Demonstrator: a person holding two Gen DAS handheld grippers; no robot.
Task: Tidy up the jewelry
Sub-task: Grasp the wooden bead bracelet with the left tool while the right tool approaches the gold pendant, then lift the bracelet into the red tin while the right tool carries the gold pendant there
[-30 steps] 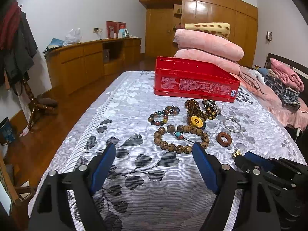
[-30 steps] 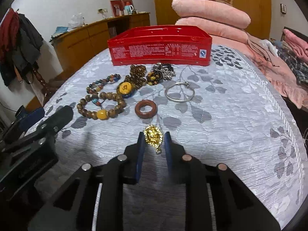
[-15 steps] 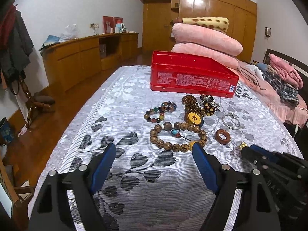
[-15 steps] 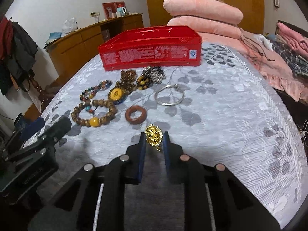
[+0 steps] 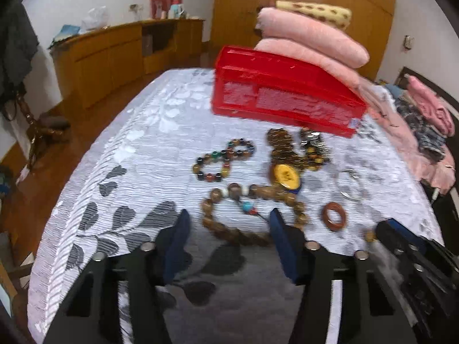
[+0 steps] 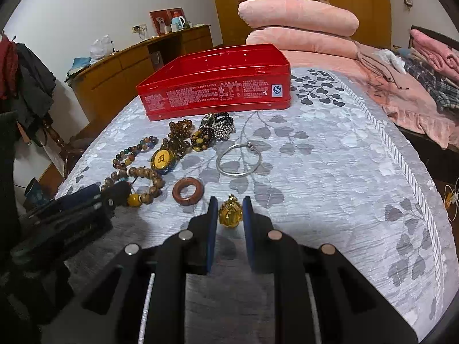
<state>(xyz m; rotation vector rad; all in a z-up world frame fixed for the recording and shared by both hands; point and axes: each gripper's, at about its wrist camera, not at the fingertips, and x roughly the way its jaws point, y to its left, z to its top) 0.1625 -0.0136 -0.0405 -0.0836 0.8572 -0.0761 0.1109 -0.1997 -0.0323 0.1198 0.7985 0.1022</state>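
A red tin box (image 6: 213,89) stands open at the far side of the bed; it also shows in the left wrist view (image 5: 287,91). Jewelry lies before it: a brown bead bracelet (image 5: 252,215), a multicolour bead bracelet (image 5: 222,159), a yellow pendant (image 6: 162,159), a wooden ring (image 6: 188,190), a silver bangle (image 6: 238,159). My right gripper (image 6: 229,209) is shut on a gold ornament (image 6: 231,215) and holds it just above the cover. My left gripper (image 5: 229,229) is open, its fingers either side of the brown bead bracelet's near part.
A grey leaf-patterned cover (image 6: 330,172) spreads over the bed. Pink folded quilts (image 6: 298,20) are stacked behind the box. A wooden sideboard (image 5: 114,54) runs along the left wall. Clothes (image 6: 424,66) lie at the right edge.
My left gripper has moved forward over the brown bead bracelet. My right gripper has risen and advanced slightly with the gold ornament between its fingers.
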